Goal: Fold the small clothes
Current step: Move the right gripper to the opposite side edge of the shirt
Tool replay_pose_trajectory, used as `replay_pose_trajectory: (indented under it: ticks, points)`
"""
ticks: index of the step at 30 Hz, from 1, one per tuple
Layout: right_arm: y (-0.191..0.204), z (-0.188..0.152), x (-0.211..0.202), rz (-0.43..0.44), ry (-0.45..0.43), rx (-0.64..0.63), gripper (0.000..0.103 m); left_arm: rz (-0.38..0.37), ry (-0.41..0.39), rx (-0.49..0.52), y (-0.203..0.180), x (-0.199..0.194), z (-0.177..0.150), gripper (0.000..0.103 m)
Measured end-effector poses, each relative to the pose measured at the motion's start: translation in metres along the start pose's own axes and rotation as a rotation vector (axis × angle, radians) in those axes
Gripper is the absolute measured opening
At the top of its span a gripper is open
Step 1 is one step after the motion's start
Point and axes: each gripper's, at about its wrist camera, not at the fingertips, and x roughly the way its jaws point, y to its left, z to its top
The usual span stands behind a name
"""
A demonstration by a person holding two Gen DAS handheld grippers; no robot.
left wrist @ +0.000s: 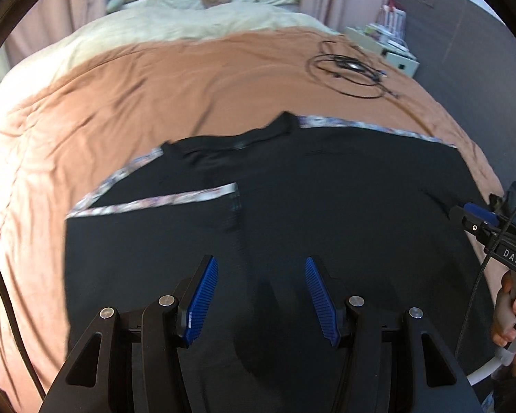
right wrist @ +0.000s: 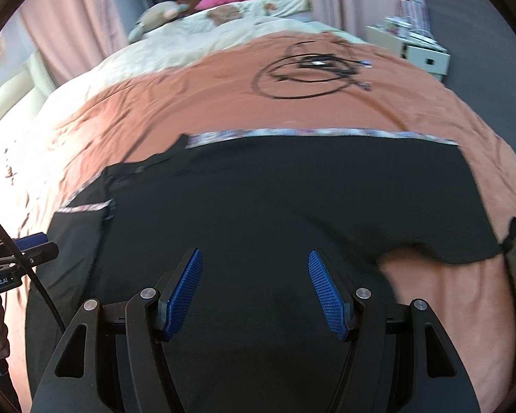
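Garment: we see a black garment [left wrist: 326,199] with a patterned floral trim [left wrist: 154,203] lying spread on the bed, over the orange-brown bedspread [left wrist: 154,86], toward the near edge of the bed.
Garment position: it lies mostly flat; in our right wrist view its near right part is rumpled and a bare patch of bedspread shows beside it.
Garment axis: its long side runs across the bed, from the left edge toward the right edge; the trimmed border [right wrist: 320,133] faces the far end of the bed.
Fold: on the left part a trimmed flap lies turned back over the black cloth, its strip slanting across the garment.
Containers: a white drawer unit [right wrist: 423,51] stands beside the bed at the far right with items on top; we cannot tell what they are.
Other things on the bed: a coiled black cable [left wrist: 351,72] lies on the bedspread beyond the garment, well apart from it; cream bedding [left wrist: 189,24] and a soft toy [right wrist: 158,17] lie at the far end.
Left gripper [left wrist: 261,296]: jaws spread, nothing between the blue pads, hanging above the black cloth.
Right gripper [right wrist: 256,292]: jaws spread, empty, above the garment's near part.
Hands: we see a hand [left wrist: 509,313] holding the right gripper's handle.
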Motion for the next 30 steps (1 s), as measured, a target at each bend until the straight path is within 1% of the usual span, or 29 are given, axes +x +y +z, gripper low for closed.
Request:
replay_pose_trajectory:
  ticks: [3, 8, 15, 19, 24, 27, 30]
  points:
    - [-0.024, 0.004, -0.004, -0.03, -0.002, 0.027, 0.063, -0.022, 0.004, 0.025, -0.033, 0.012, 0.01, 0.056]
    - [-0.077, 0.013, -0.013, -0.087, -0.006, 0.078, 0.063, -0.058, 0.014, 0.057, -0.078, 0.033, 0.021, 0.056]
    - [-0.136, 0.038, -0.002, -0.156, 0.017, 0.145, 0.063, -0.1, 0.031, 0.094, -0.133, 0.066, 0.039, 0.056]
    - [-0.155, 0.05, 0.012, -0.193, 0.038, 0.167, 0.063, -0.123, 0.036, 0.115, -0.159, 0.083, 0.048, 0.056]
    - [-0.169, 0.064, 0.036, -0.212, 0.092, 0.198, 0.063, -0.153, 0.057, 0.125, -0.187, 0.107, 0.057, 0.055]
    - [-0.174, 0.073, 0.055, -0.225, 0.133, 0.215, 0.063, -0.168, 0.069, 0.134, -0.202, 0.12, 0.059, 0.054]
    - [-0.177, 0.075, 0.078, -0.258, 0.198, 0.221, 0.063, -0.188, 0.084, 0.134, -0.213, 0.131, 0.06, 0.053]
